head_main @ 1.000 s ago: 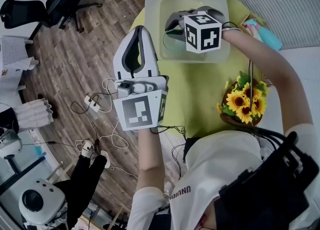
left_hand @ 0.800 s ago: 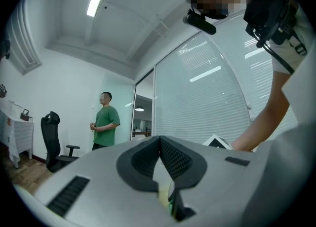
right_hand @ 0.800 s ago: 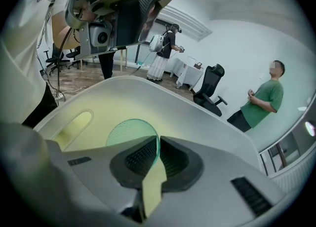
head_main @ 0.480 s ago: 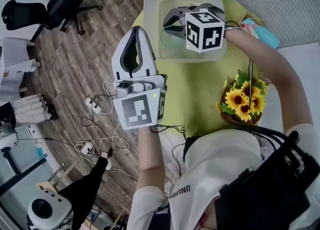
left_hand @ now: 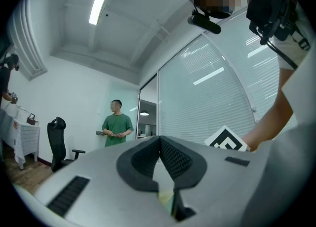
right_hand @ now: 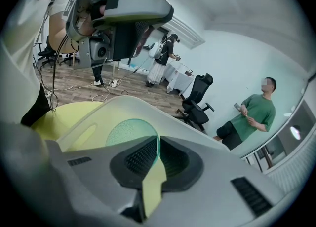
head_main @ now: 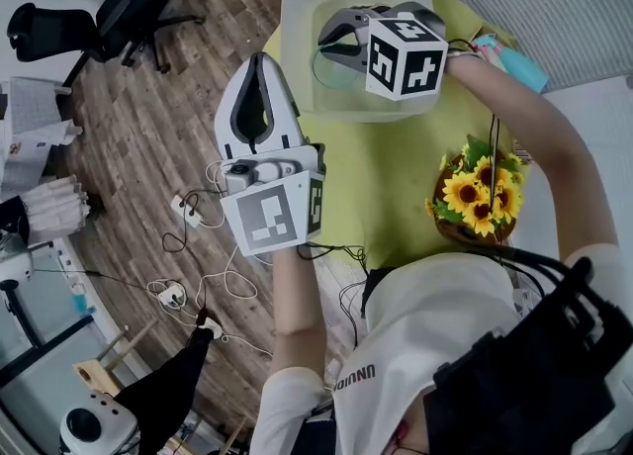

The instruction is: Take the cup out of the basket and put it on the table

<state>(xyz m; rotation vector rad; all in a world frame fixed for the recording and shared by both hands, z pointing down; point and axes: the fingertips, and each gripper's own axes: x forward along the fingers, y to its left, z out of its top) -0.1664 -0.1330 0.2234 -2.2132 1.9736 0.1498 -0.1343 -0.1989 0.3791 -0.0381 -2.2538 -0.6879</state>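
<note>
Nearest the camera, the left gripper (head_main: pixel 259 59) is hanging raised over the desk's near-left edge with its jaws together on nothing; its own view (left_hand: pixel 159 139) is showing only the room past the tips, with a person in a green shirt (left_hand: pixel 117 125) standing by a glass partition. Below it the round yellow-green desk (head_main: pixel 396 176) is lying bare in the middle, with a pot of sunflowers (head_main: pixel 480 201) sitting at its right edge. Farther out, the right gripper (head_main: pixel 326 47) is reaching down into the white plastic basket (head_main: pixel 297 8) at the far side of the desk, and its jaws are clamped on the thin rim of the translucent green cup (right_hand: pixel 131 130), the wall pinched between the pads (right_hand: pixel 143 157). The cup (head_main: pixel 321 72) is sitting inside the basket, near its left wall. Over the last second the right gripper and cup are shifting only slightly against the basket, with most of the drift looking like head motion, so the grasp looks done while the lift out is barely starting. The cup needs raising clear of the basket wall before it goes to the open desk. A teal bottle (head_main: pixel 509 59) is lying just right of the basket. Beyond, cables (head_main: pixel 198 206) and an office chair (head_main: pixel 119 3) are on the wood floor.
</note>
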